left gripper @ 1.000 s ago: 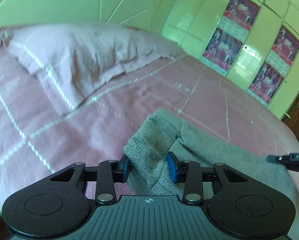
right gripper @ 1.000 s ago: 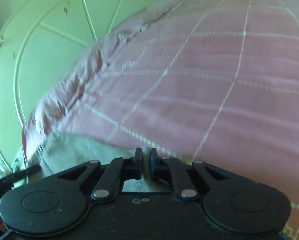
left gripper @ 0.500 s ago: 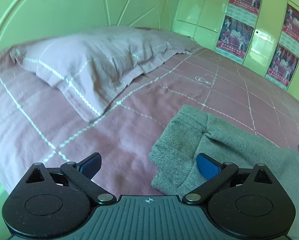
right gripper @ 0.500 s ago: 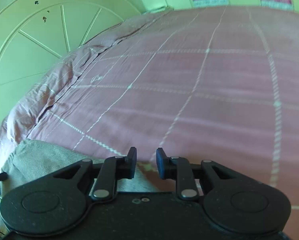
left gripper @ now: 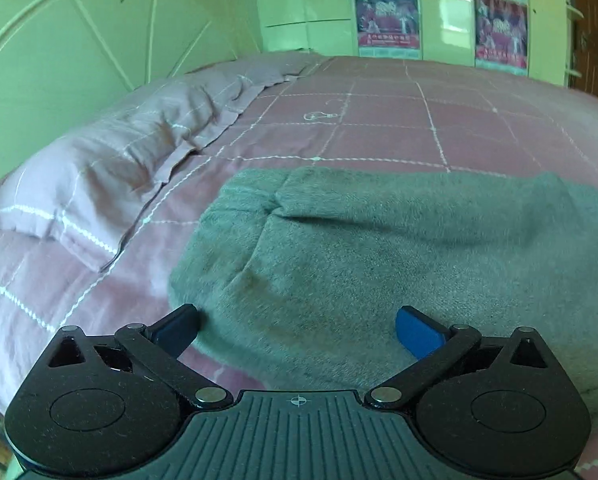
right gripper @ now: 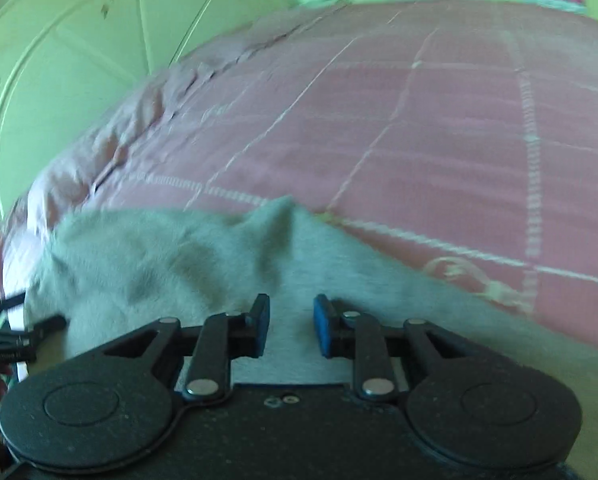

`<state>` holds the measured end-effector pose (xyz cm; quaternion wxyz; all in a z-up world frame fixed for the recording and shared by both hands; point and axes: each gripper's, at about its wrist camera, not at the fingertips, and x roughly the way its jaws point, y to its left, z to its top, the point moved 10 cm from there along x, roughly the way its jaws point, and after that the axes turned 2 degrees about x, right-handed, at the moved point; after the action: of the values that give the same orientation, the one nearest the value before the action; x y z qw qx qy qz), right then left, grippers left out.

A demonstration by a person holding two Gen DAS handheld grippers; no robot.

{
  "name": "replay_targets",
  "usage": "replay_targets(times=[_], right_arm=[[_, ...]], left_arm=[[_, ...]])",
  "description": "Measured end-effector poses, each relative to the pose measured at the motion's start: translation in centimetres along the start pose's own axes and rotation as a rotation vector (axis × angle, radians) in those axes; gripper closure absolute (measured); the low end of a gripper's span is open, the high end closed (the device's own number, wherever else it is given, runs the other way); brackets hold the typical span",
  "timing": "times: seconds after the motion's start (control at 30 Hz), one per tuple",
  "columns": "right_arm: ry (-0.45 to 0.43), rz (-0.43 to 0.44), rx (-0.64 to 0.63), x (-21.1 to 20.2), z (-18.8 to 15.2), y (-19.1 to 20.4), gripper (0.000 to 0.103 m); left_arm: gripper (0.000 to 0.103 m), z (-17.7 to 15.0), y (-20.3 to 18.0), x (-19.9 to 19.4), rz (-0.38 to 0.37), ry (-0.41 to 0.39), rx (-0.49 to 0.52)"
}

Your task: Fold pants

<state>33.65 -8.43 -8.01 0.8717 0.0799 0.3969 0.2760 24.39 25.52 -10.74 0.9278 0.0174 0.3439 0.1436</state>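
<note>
Now free — pants (left gripper: 379, 264), fingers (left gripper: 419, 336) apart

The right tool (right gripper: 289, 326), its jaws opening, hovers over the grey pants (right gripper: 159, 248), which lie rumpled on the pink bed (right gripper: 419, 140).

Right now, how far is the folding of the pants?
Done: the grey pants lie doubled on the pink bedspread. In hand: nothing; the left gripper is wide open, and the right gripper is opening, pads off the cloth. Left: perhaps another fold.
</note>
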Motion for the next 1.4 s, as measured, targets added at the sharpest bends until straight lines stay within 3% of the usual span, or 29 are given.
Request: replay_targets(times=[0.07,0.13,0.17,0.2,0.23,0.27,0.4,0.47,0.53,0.73,0.97,1.13,1.27,1.4], right_arm=[[-0.029,-0.03,0.013,-2.1,-0.7,-2.0,0.078],[0.026,-0.112,0.064,-2.5,-2.5,-5.4,0.077],[0.033,-0.121,0.11,-2.9,-3.2,-7.3,0.092],[0.012,-0.123,0.159,-4.0,-3.3,-8.4,0.093],[-0.019,-0.146,0.193,-5.6,-3.3,-9.2,0.087],[-0.062,-0.172,0.21,-7.3,-3.3,-9.9,0.071],[-0.243,-0.191,0.29,-14.9,-4.4,-12.4,0.063],[-0.31,-0.219,0.314,-18.2,-5.5,-13.7,0.049],[-0.384,-0.264,0.352,-21.6,-6.9,-15.6,0.043],[-0.51,-0.345,0.489,-28.5,-11.6,-20.7,0.027],[-0.587,-0.362,0.634,-31.1,-14.7,-25.2,0.027],[-0.654,-0.337,0.799,-32.1,-17.3,-28.8,0.036],[-0.653,-0.339,0.884,-32.3,-19.0,-31.5,0.041],[-0.658,-0.311,0.916,-31.7,-19.3,-32.5,0.042]], left_arm=[[0.0,0.0,0.5,-0.9,0.008,-0.024,-0.034],[0.0,-0.6,0.1,-0.8,0.004,-0.009,-0.031],[0.0,-0.7,0.0,-0.9,0.013,-0.007,-0.036],[0.0,-0.6,-0.3,-1.3,0.016,-0.015,-0.038],[0.0,-0.3,-0.7,-1.9,0.004,-0.029,-0.032],[0.0,-0.1,-1.1,-2.3,-0.005,-0.048,-0.024],[0.0,-0.1,-3.5,-3.1,-0.032,-0.034,0.001],[0.0,-0.5,-4.7,-3.5,-0.045,-0.023,0.001],[0.0,-0.8,-6.0,-4.0,-0.058,-0.014,0.001],[0.0,-0.6,-9.6,-6.0,-0.099,-0.024,0.023],[0.0,-0.2,-13.9,-8.0,-0.144,-0.039,0.068],[0.0,-1.1,-16.6,-8.1,-0.154,-0.024,0.101],[0.0,-1.3,-17.8,-7.8,-0.163,-0.019,0.096],[0.0,-2.5,-18.9,-6.3,-0.17,0.039,0.091]])
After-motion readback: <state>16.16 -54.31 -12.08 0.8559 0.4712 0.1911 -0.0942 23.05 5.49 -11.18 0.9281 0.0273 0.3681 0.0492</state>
